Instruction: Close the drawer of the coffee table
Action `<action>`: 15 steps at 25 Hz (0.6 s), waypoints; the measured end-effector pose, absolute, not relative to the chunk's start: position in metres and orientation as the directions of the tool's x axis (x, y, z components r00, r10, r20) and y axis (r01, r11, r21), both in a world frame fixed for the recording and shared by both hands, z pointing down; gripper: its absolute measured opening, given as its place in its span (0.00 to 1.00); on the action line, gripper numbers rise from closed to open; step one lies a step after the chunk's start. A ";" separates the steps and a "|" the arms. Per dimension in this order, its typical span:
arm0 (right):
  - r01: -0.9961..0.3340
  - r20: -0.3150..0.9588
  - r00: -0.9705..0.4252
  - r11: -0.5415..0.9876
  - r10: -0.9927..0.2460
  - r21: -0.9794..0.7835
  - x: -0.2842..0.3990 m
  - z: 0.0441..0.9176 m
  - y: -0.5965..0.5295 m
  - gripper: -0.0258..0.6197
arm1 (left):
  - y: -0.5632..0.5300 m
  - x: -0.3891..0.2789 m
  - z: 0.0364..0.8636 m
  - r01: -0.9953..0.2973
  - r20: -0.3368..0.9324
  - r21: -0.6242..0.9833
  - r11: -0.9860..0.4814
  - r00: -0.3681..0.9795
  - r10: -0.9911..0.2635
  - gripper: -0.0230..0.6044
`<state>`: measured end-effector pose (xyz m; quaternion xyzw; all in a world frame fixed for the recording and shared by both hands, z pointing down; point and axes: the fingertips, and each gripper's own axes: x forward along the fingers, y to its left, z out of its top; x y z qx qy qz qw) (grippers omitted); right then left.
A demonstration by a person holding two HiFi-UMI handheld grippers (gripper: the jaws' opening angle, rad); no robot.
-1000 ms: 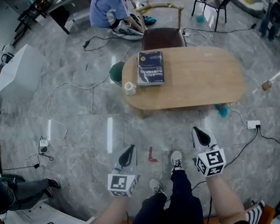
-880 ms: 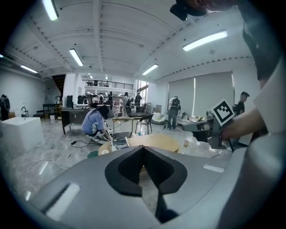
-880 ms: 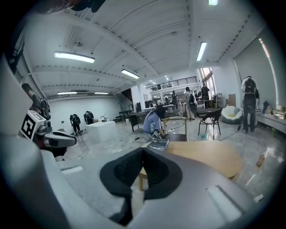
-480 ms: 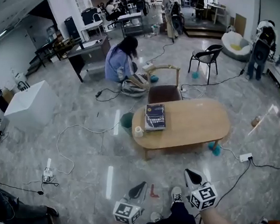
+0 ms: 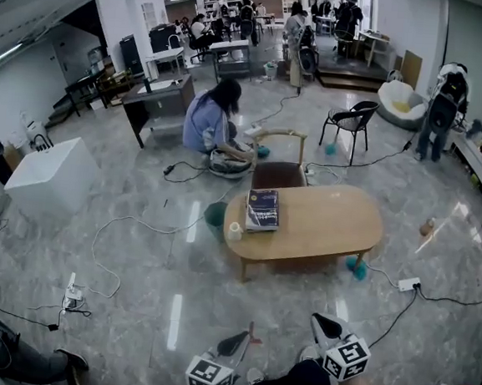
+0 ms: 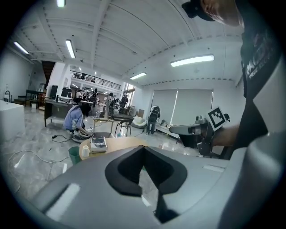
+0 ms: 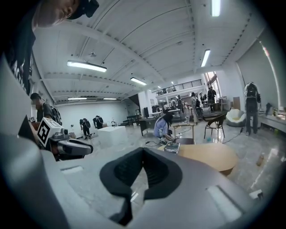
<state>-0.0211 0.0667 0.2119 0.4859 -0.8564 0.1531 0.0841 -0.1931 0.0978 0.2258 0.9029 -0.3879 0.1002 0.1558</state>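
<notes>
Left gripper (image 5: 236,343): jaws are pressing fully together and gripping nothing; it is pointing toward the table, well apart from it.
Right gripper (image 5: 322,324): jaws are meeting pad to pad and holding nothing; it is riding beside the left one, above the person's leg.
Coffee table (image 5: 331,220): is standing on the grey floor ahead of both grippers.
Drawer: is not showing clearly in any view; open or closed cannot be told.
Book (image 5: 262,209): is lying flat on the table's left end.
Cup (image 5: 236,231): is standing at the table's left edge, just beside the book.
Chair (image 5: 278,172): is standing just behind the table.
</notes>
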 end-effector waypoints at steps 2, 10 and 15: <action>-0.851 0.291 -0.526 0.492 -0.799 -0.186 -0.017 0.205 0.076 0.04 | 0.109 -0.190 0.219 -0.731 0.298 0.215 -0.648 0.681 -0.669 0.04; -0.803 0.272 -0.596 0.556 -0.755 -0.215 0.012 0.195 0.101 0.04 | 0.127 -0.151 0.207 -0.762 0.277 0.243 -0.600 0.647 -0.710 0.04; -0.767 0.267 -0.642 0.603 -0.718 -0.221 0.049 0.195 0.120 0.04 | 0.138 -0.094 0.206 -0.758 0.265 0.290 -0.585 0.650 -0.712 0.04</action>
